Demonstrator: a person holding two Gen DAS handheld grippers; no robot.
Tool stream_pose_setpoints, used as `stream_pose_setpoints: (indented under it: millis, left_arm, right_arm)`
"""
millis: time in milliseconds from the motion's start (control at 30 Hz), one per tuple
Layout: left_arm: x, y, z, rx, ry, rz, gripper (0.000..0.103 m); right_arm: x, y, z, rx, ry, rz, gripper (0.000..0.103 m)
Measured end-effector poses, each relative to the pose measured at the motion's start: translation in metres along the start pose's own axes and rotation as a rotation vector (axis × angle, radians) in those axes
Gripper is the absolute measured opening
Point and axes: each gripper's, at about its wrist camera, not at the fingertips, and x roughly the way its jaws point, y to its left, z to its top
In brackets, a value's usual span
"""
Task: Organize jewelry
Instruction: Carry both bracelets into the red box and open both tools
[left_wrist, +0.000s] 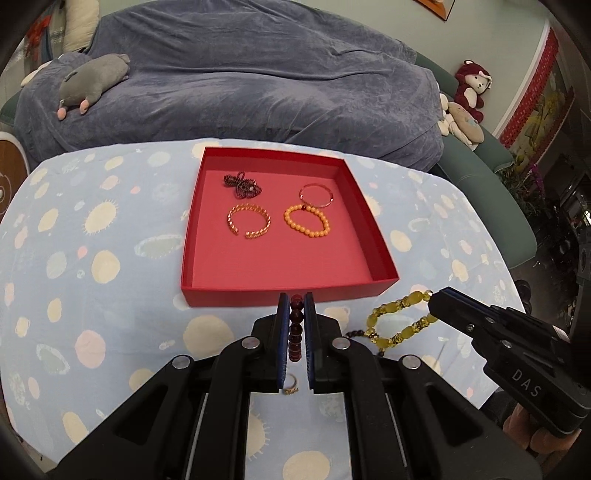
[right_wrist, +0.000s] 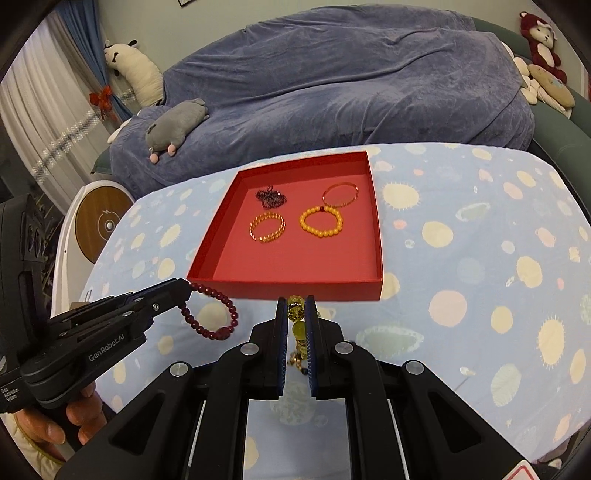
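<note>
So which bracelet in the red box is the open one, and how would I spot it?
Find the red box on the spotted tablecloth. Inside, at its front left, lies the gold cuff, beside the orange bead bracelet. It alone is a twisted metal band with a gap in its ring.

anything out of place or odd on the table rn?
One stray: a small gold ring lies on the tablecloth outside the red box, under the left gripper. Otherwise tidy: four pieces lie in the box; both grippers hold bracelets, dark red left, yellow right.
</note>
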Motion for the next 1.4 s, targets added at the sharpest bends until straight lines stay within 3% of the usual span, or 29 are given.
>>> stream_pose_setpoints:
  millis: [267,533,667,833,1033,1400]
  left_arm:
    - [0.019,0.005,0.049,-0.026,-0.042,-0.049,0.007]
    - [0.078,0.03,0.054,-0.096,0.042,-0.099,0.008]
    - [0.105,0.041,0.042,-0.086,0.095,-0.039,0.008]
    - [0.117,0.05,0.031,-0.06,0.106,0.017,0.008]
    - [0.124,0.054,0.024,-0.025,0.109,0.092,0.008]
    - [0.127,0.052,0.018,-0.006,0.088,0.154,0.009]
  right_arm:
    - [0.033,0.005,0.05,-0.015,-0.023,0.012,0.009]
    - [0.098,-0.004,0.059,0.05,0.058,0.046,0.009]
    - [0.126,-0.012,0.047,0.057,0.111,0.01,0.009]
    - [0.14,-0.022,0.037,0.039,0.14,-0.038,0.009]
    - [0.146,-0.027,0.034,0.02,0.138,-0.079,0.009]
    - [0.142,-0.024,0.032,-0.019,0.108,-0.098,0.014]
